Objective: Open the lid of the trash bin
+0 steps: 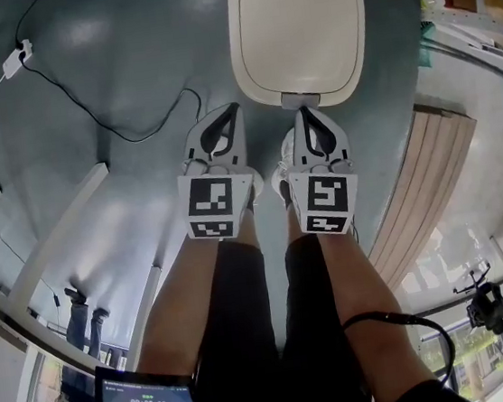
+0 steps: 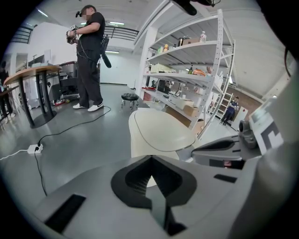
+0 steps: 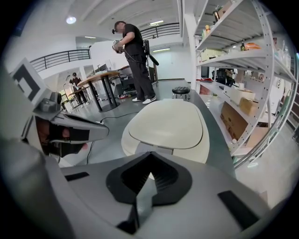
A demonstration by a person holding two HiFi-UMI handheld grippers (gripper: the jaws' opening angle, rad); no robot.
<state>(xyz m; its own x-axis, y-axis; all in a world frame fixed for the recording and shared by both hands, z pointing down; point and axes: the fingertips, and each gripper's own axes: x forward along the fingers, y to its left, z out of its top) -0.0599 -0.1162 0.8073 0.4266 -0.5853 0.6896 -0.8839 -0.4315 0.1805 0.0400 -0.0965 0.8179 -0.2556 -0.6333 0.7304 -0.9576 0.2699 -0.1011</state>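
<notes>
Lid (image 1: 297, 31) edge near right gripper (image 1: 303, 113) (closed)

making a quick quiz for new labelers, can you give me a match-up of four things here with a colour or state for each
Things:
1. trash bin lid
2. left hand-held gripper
3. cable
4. stool

Descriptions:
A. thin, black, lying in a curve
B. cream, closed
C. round seat, on legs
D. jaws together, holding nothing

Pairs: 1-B; 2-D; 3-A; 4-C
</notes>
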